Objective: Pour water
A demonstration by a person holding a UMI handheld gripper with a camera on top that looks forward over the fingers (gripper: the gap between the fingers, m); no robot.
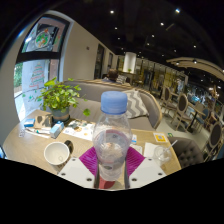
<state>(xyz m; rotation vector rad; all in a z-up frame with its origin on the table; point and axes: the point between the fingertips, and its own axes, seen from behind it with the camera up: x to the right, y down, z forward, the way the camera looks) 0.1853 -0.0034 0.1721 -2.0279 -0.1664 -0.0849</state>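
A clear plastic water bottle (112, 140) with a pale blue cap stands upright between my fingers, held above the wooden table (30, 153). My gripper (112, 160) is shut on the bottle, and the magenta pads (89, 158) press its sides at about mid-height. A white cup (57, 153) sits on the table to the left of the bottle, a little ahead of the left finger. The bottle's lower part is hidden behind my fingers.
A potted green plant (58, 97) stands at the back left, with a small framed object (42, 120) and a book beside it. A tissue pack (159, 150) lies right of the bottle. Café chairs and tables (180, 105) fill the room beyond.
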